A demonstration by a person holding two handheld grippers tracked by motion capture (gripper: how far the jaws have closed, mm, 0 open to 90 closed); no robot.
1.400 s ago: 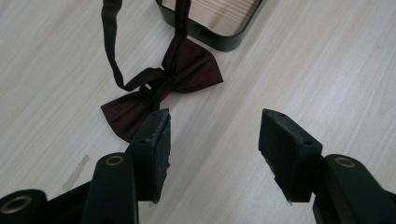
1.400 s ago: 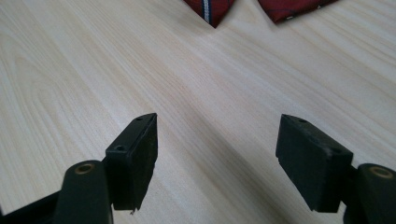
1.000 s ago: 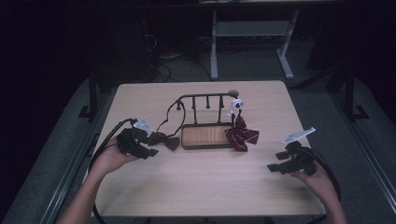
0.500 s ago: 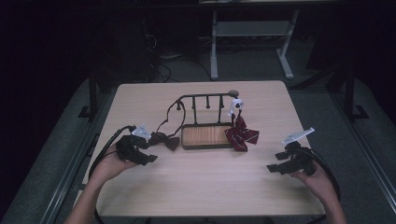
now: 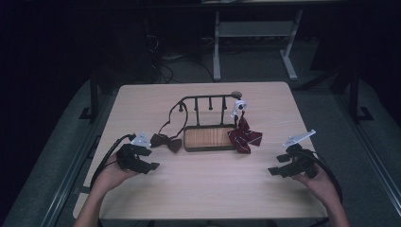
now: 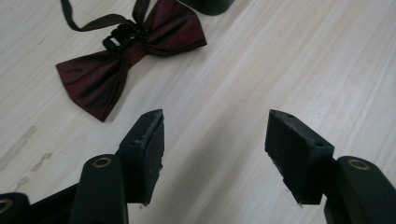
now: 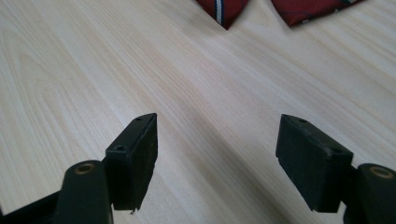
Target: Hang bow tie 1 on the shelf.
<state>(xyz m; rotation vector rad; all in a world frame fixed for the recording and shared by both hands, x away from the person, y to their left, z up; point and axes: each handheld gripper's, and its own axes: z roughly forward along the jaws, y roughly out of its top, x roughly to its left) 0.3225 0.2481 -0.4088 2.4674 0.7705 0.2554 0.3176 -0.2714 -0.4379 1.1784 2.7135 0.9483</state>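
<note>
**Dark maroon bow tie loose on the table, left gripper nearest**

Left gripper (image 5: 150, 166) sits low near the table's left edge, toward the front-left corner, jaws spread wide with nothing between them. In the left gripper view the dark maroon bow tie (image 6: 122, 60) lies flat on the wood just ahead of the left jaw, not touching it. Its thin neck strap (image 5: 170, 118) runs up from the centre knot (image 6: 122, 35) to the black metal rack (image 5: 208, 98) at mid-table.

Right gripper (image 5: 280, 165) hovers near the right edge, jaws equally wide apart and empty. The red striped bow tie (image 5: 244, 138) hangs off the rack's right end, its lower wing resting on the table beside the wooden tray base (image 5: 209, 137).

Handling, as a judgement: the maroon tie looks like light, soft satin-type cloth (probably slick), so it will flop and fold under any pinch. The wings will slide and crumple; the knot is the firmest, thickest part and the better grip point. The strap appears tethered to the rack, so a hard pull may drag or tip it.
</note>
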